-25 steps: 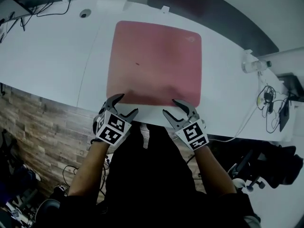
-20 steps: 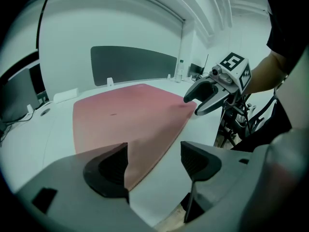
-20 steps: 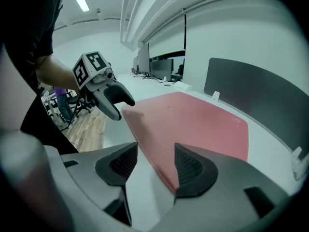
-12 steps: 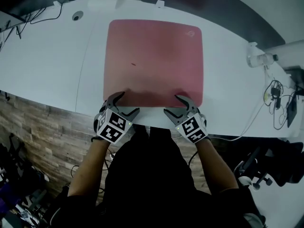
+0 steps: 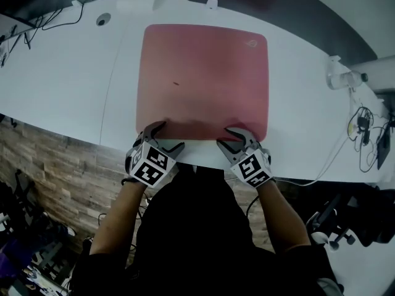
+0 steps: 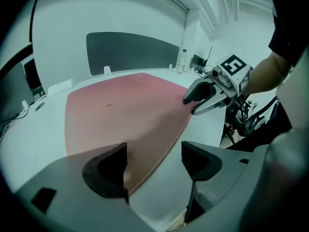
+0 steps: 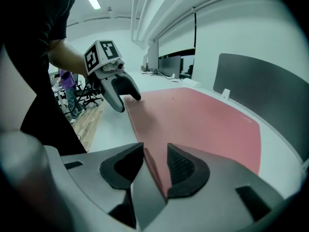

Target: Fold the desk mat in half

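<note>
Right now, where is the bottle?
In the head view, the clear bottle sits at the white desk's right end, beyond the pink desk mat's right edge, near the tangled cables.

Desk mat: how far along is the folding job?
Barely started. Done: nothing folded; the desk mat lies flat on the table. In hand: the left gripper and right gripper straddle its near edge, jaws apart, the right's narrower. Still to do: pinching that edge, lifting it, carrying it to the far edge.

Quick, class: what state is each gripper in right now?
Left gripper: open, jaws straddling the desk mat's near edge.
Right gripper: open, jaws narrower round the same edge.
</note>
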Demonstrator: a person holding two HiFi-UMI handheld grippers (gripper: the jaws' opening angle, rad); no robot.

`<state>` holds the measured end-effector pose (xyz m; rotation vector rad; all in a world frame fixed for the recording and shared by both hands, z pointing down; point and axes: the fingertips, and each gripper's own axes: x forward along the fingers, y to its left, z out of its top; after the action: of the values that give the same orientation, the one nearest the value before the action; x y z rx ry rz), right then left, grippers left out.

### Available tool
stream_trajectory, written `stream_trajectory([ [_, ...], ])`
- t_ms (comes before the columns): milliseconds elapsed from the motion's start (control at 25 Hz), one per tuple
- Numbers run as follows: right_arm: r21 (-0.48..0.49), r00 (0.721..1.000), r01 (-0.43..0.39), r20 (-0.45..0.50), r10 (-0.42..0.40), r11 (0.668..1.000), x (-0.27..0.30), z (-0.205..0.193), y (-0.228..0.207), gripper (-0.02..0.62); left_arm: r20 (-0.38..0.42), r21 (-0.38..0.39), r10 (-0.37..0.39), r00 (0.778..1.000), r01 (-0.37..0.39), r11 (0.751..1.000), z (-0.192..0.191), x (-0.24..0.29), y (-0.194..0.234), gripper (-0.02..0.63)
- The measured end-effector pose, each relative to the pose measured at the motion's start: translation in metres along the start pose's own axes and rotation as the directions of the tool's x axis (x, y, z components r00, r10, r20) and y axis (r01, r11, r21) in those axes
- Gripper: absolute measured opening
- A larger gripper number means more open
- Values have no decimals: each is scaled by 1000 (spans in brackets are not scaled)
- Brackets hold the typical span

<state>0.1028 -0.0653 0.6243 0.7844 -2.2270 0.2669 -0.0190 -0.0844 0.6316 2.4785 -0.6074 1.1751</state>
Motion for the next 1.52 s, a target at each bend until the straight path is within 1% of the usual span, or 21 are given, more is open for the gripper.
stream_trajectory([
  [40,-12,1000,-6,-1,6,1000,1,1,3,137,-3,9,1,1000,-1,1000,0,1,-2,336],
  [80,-21,1000,-8,1,8,1000,2,2,5,116,-6,18,2,1000,-2,1000,1,2,-4,336],
  [200,-32,1000,0,13,1,999,4,5,5,73,-11,28,3,1000,-3,1000,2,6,-8,336],
  [320,-21,1000,-5,-3,5,1000,1,3,4,55,-17,40,15,1000,-14,999,4,6,-10,336],
  [400,-5,1000,-11,-1,11,1000,-3,7,4,49,-24,76,30,999,-28,997,6,5,-12,336],
  [480,23,1000,-10,24,9,1000,-11,18,1,44,-29,117,36,999,-32,993,10,7,-16,336],
  [600,75,997,-5,77,-1,997,-27,41,-5,43,-32,145,41,999,-36,989,14,10,-19,336],
  [720,81,995,0,104,-9,997,-39,61,-7,38,-2,161,87,996,-85,983,23,3,-11,331],
  [760,80,994,3,107,-11,997,-42,65,-8,37,17,172,109,994,-110,979,28,-2,-7,307],
  [800,80,994,5,108,-13,997,-45,67,-10,35,37,186,133,990,-137,973,33,-8,-2,266],
  [840,83,994,6,107,-15,997,-48,68,-12,34,57,199,153,987,-161,967,38,-14,1,203],
  [880,88,994,6,106,-15,996,-50,68,-13,32,74,211,166,983,-178,961,43,-19,4,161],
  [960,95,994,4,107,-14,995,-54,69,-14,32,94,242,174,980,-192,951,51,-29,6,94],
  [1000,93,994,5,108,-15,996,-55,71,-13,32,99,260,175,980,-196,946,54,-33,6,71],
  [1080,81,993,13,112,-22,997,-58,76,-11,34,116,276,172,978,-198,941,62,-43,6,38],
  [1200,60,991,29,126,-36,998,-67,83,-3,40,157,261,153,976,-190,946,78,-61,3,28],
  [1280,32,990,55,128,-58,998,-72,89,5,17,173,261,142,975,-184,948,89,-73,0,26],
  [1320,17,990,68,126,-69,998,-74,91,10,19,179,259,135,975,-179,949,95,-78,-1,26],
  [1360,6,989,76,127,-76,997,-75,94,15,44,184,256,128,974,-174,951,100,-83,-2,26],
  [1440,-7,988,87,131,-86,996,-76,100,24,156,195,253,119,974,-167,953,110,-94,-5,28],
  [1520,-41,985,130,117,-125,991,-73,103,29,220,213,249,120,970,-173,953,121,-104,-8,28],
])
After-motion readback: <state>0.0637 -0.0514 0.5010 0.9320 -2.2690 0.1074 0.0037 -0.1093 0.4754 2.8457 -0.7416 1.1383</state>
